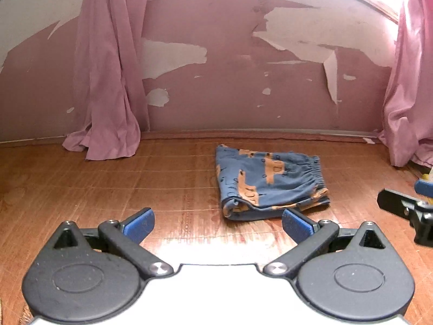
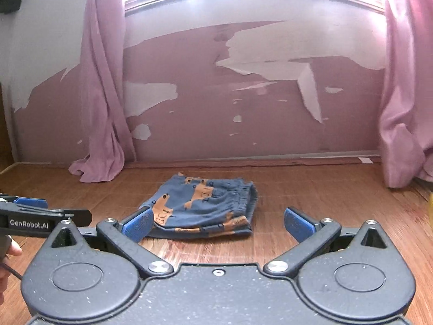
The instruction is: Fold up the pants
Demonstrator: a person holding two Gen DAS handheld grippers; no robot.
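Pants (image 1: 269, 182) are lying folded on the wooden floor (image 1: 108, 184), ahead of both tools — untouched by either. The left gripper (image 1: 217, 226) and right gripper (image 2: 217, 223) are gaping wide, holding nothing — the pants are sitting just beyond their blue fingertips (image 2: 138, 224).

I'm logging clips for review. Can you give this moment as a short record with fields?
garment: blue pants with orange print, folded into a compact stack
surface: wooden floor
left gripper: open, empty
right gripper: open, empty
contact: neither gripper holds the pants
backdrop: peeling pink wall, pink curtains
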